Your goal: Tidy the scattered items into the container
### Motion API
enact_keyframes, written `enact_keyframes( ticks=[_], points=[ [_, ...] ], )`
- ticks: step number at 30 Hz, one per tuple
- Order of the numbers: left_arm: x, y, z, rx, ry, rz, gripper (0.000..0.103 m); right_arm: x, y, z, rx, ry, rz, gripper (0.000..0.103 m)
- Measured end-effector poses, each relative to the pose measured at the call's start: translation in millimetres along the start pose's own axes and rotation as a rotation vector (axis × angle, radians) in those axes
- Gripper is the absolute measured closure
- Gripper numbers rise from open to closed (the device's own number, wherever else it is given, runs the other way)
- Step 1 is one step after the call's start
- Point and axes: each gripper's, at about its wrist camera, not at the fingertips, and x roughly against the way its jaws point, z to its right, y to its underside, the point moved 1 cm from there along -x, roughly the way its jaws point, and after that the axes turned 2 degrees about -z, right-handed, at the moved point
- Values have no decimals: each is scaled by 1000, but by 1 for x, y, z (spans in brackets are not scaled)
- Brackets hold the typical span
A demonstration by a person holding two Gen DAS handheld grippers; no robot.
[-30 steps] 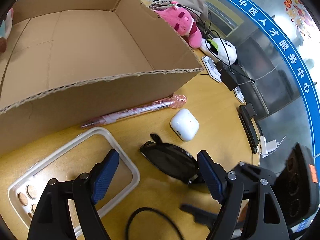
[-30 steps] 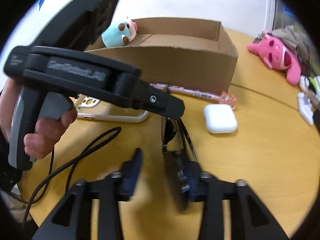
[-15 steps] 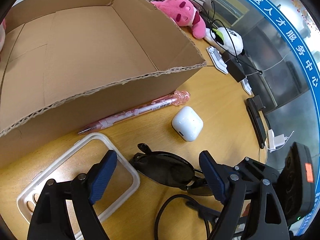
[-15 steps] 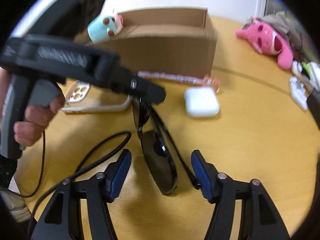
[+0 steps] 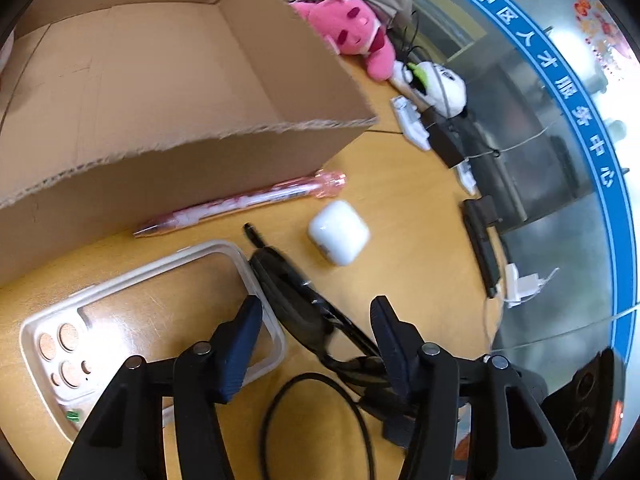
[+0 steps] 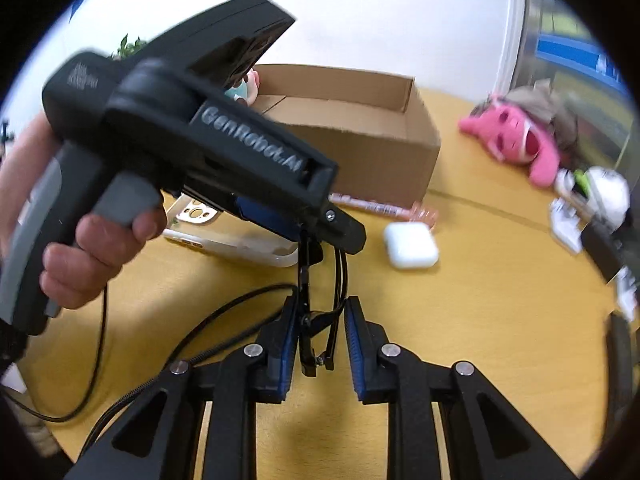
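Your right tongs are nearly closed around the folded black sunglasses, the blue pads close on either side of the temples; the blur hides whether both pads truly press, so I cannot tell if the grip is firm. Your left tongs stand wide apart, empty, straddling the dark lenses of the same sunglasses, which tilt up off the yellow wooden surface. The clear plastic phone case lies flat just beside the sunglasses, under the left finger. The pink pen lies along the front wall of the open brown cardboard box, and the white earbud case sits near the pen's decorated end. A black cable loops on the surface between your left tongs
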Motion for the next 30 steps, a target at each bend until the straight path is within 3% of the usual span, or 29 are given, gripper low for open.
enact_keyframes(
  ticks=[3, 8, 12, 15, 17, 19, 20, 26, 30],
  points=[
    [1, -1, 2, 3, 25, 2, 47, 4, -3, -10, 52, 64, 29, 82],
    [9, -5, 0, 42, 68, 27, 73, 8, -9, -21, 157, 188, 64, 82],
    [20, -6, -2, 54, 80, 40, 77, 13, -15, -29, 225, 251, 95, 82],
    [25, -4, -5, 65, 56, 43, 76, 11, -20, -32, 266, 270, 111, 83],
    [28, -2, -10, 68, 13, 55, 69, 11, -23, -35, 279, 265, 119, 83],
    [33, 1, -18, 83, -35, 67, 41, 9, -23, -38, 285, 257, 118, 83],
    [35, 2, -22, 91, -51, 73, 38, 9, -23, -40, 281, 248, 114, 83],
    [37, 6, -19, 73, -43, 47, 38, 6, -15, -34, 240, 218, 85, 83],
    [12, -4, -2, 36, -12, -44, 38, 6, -6, -24, 196, 191, 67, 83]
  ],
)
